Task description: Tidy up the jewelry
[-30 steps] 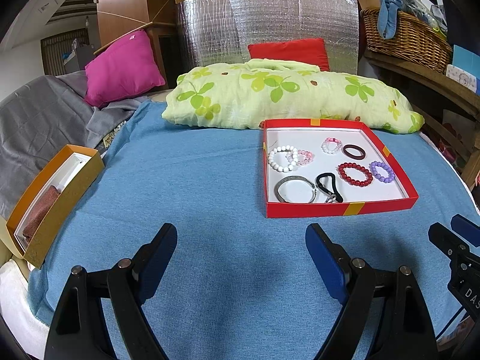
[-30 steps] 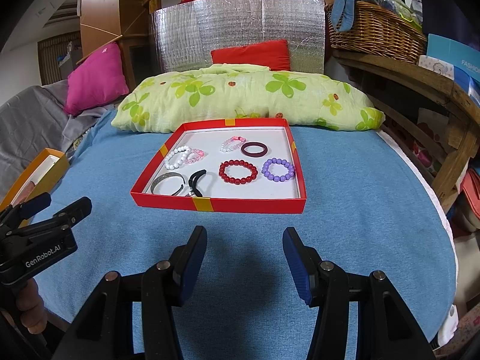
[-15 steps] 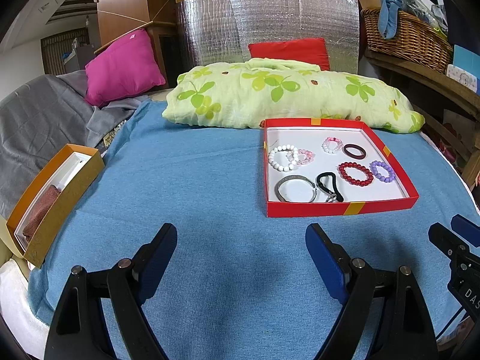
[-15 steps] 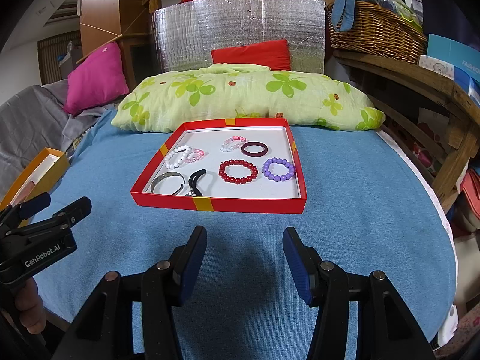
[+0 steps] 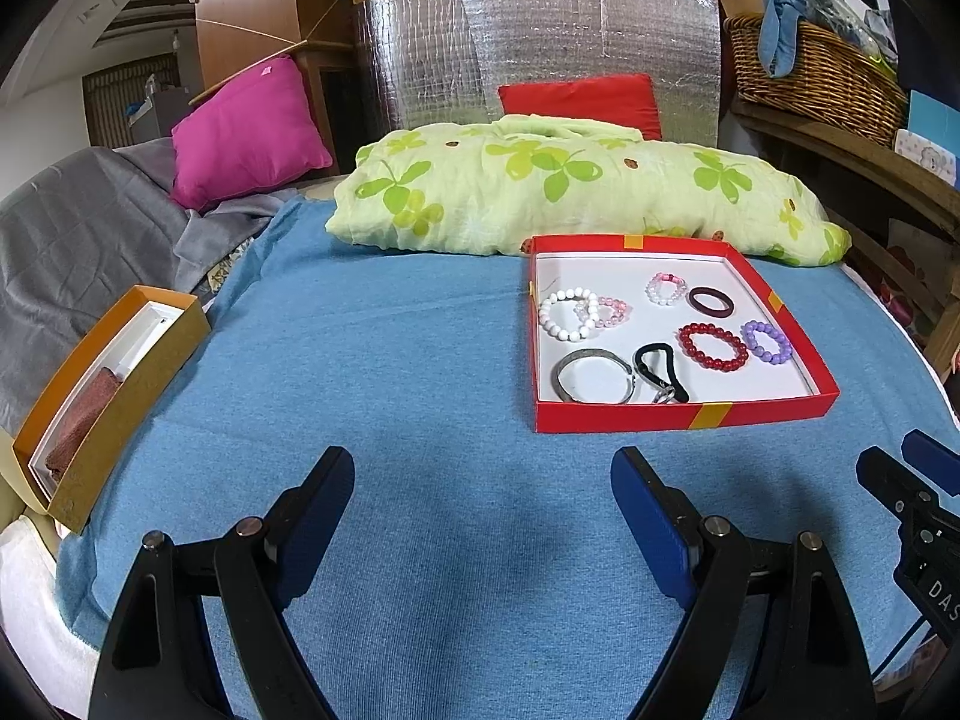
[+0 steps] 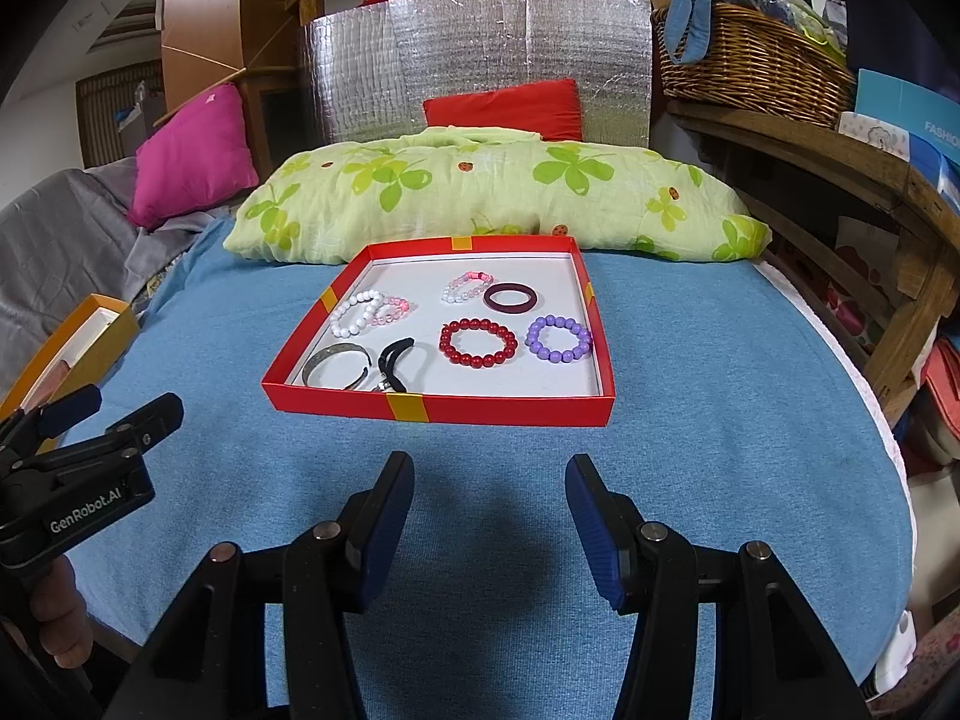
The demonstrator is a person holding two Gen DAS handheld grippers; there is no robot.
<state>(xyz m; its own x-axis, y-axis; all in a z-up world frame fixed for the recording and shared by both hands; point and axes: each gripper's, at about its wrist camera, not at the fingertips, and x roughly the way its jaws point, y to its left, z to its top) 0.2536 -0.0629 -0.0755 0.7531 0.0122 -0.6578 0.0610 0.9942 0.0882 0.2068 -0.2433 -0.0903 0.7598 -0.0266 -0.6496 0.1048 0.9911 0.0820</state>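
From your left wrist camera, your left gripper (image 5: pixel 483 501) sat at the bottom centre of the frame, its blue-padded jaws spread wide with nothing between them, above the blue cloth (image 5: pixel 390 372). The red tray (image 5: pixel 684 417) lay right of centre. Inside it, the white bead bracelet (image 5: pixel 564 315) overlapped the pale pink bead bracelet (image 5: pixel 609 312) at the tray's left. The pink-and-white bead bracelet (image 5: pixel 665 289) and the dark maroon bangle (image 5: pixel 710 302) sat toward the far edge. The red bead bracelet (image 5: pixel 713 347) and purple bead bracelet (image 5: pixel 766 342) lay just beside each other on the right. The silver cuff (image 5: pixel 593 376) and black hair tie (image 5: pixel 659 365) lay near the front wall. An orange box (image 5: pixel 114 396) stood at the left edge of the frame, well apart from the tray. Your right gripper (image 5: pixel 918 480) showed only partly at the lower right edge.

From your right wrist camera, your right gripper (image 6: pixel 489 516) filled the bottom centre, jaws apart at a moderate width and empty. The red tray (image 6: pixel 438 408) sat just above it in the middle of the frame, holding the same eight pieces; the red bead bracelet (image 6: pixel 478 342) lay at its centre. Your left gripper (image 6: pixel 114 414) appeared at the left edge, seen side-on. The green clover pillow (image 6: pixel 492 198) lay behind the tray.
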